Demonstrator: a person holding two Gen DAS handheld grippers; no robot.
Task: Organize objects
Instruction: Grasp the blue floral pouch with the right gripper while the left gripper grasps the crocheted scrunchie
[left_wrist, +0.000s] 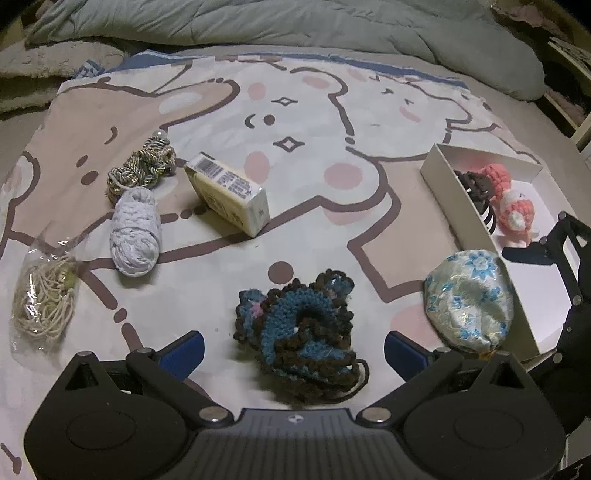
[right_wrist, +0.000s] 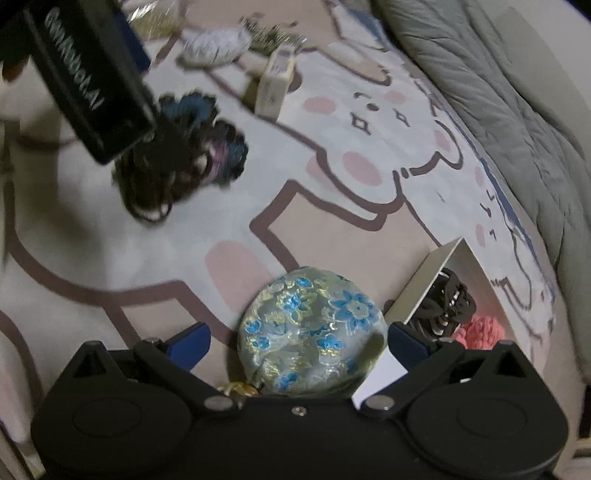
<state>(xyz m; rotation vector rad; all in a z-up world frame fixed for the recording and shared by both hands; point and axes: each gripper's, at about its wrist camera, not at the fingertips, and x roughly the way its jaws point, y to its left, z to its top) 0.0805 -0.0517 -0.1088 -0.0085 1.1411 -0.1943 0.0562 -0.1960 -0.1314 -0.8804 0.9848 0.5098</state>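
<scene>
On cartoon bedsheet (right_wrist: 369, 206), round floral brocade pouch (right_wrist: 314, 332) sits between right tongs (right_wrist: 299, 338).

Left gripper (left_wrist: 293, 347) jaws spread wide, right gripper (right_wrist: 298, 341) likewise (both low, angled down)

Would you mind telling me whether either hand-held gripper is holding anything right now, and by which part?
Nothing is held. The left hand-held gripper is open around the crocheted piece; the right hand-held gripper is open around the floral pouch.

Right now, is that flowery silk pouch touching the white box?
Touching. In the left wrist view the pouch presses against the white box wall, no bedsheet between them.
</scene>
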